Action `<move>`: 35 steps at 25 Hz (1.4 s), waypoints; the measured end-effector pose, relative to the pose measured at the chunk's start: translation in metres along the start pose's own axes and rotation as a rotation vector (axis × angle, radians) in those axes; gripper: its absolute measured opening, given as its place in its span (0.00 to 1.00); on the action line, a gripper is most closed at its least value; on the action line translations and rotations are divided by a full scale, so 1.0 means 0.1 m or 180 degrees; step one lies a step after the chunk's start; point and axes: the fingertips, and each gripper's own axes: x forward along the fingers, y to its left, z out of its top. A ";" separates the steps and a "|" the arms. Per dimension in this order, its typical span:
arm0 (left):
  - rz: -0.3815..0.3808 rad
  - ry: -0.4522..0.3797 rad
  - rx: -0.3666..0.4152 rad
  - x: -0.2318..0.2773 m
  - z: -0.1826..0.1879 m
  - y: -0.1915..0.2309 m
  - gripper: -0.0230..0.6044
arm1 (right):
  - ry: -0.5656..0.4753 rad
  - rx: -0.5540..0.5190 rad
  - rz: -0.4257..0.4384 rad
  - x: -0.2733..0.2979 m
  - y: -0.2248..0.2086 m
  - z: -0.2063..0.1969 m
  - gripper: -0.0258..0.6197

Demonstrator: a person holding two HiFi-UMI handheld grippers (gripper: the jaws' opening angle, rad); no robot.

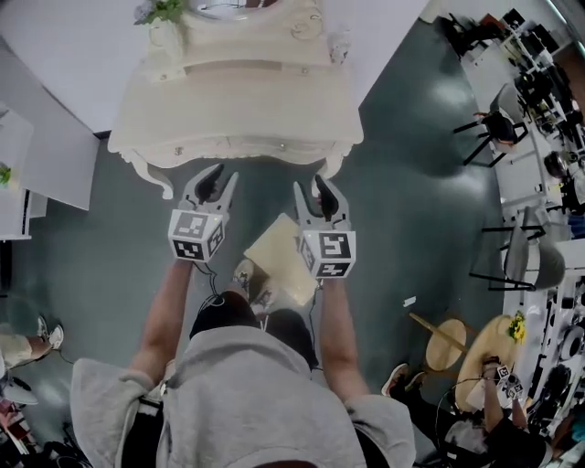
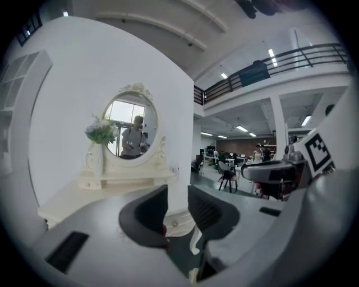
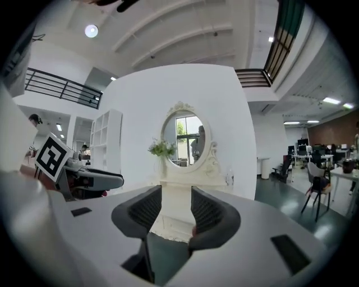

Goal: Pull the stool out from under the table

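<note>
A cream dressing table (image 1: 238, 110) with an oval mirror (image 3: 184, 137) stands against the white wall. The stool (image 1: 274, 256), a cream square seat, sits on the dark floor in front of the table, between it and the person, partly hidden behind the right gripper's marker cube. My left gripper (image 1: 212, 183) hangs in the air just before the table's front edge, left of the stool. My right gripper (image 1: 320, 194) is level with it, above the stool's far corner. Both have a narrow gap between the jaws and nothing in it. In the left gripper view the table (image 2: 112, 185) lies ahead.
A vase of flowers (image 1: 164, 14) stands on the table top. White shelving (image 1: 18, 174) is at the left. Black chairs (image 1: 498, 128) and desks fill the right side. A round wooden stool (image 1: 448, 343) and a seated person (image 1: 498, 411) are at the lower right.
</note>
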 end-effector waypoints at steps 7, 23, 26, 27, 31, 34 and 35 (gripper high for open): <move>0.0182 -0.0210 0.0108 -0.40 0.34 0.07 0.12 | -0.0180 -0.0158 0.0054 -0.10 0.37 0.35 0.17; 0.0232 -0.0254 0.0154 -0.64 0.42 0.07 0.09 | -0.0313 -0.0262 0.0064 -0.22 0.62 0.50 0.07; 0.0201 -0.0217 0.0159 -0.64 0.40 0.05 0.09 | -0.0313 -0.0265 0.0057 -0.23 0.62 0.49 0.07; 0.0190 -0.0207 0.0164 -0.64 0.39 0.04 0.09 | -0.0312 -0.0265 0.0058 -0.23 0.62 0.48 0.07; 0.0155 -0.0214 0.0175 -0.64 0.37 0.00 0.09 | -0.0313 -0.0264 0.0060 -0.24 0.62 0.47 0.07; 0.0155 -0.0200 0.0180 -0.65 0.36 -0.01 0.09 | -0.0318 -0.0256 0.0060 -0.24 0.63 0.48 0.07; 0.0155 -0.0197 0.0181 -0.65 0.36 0.00 0.09 | -0.0316 -0.0251 0.0060 -0.24 0.64 0.48 0.07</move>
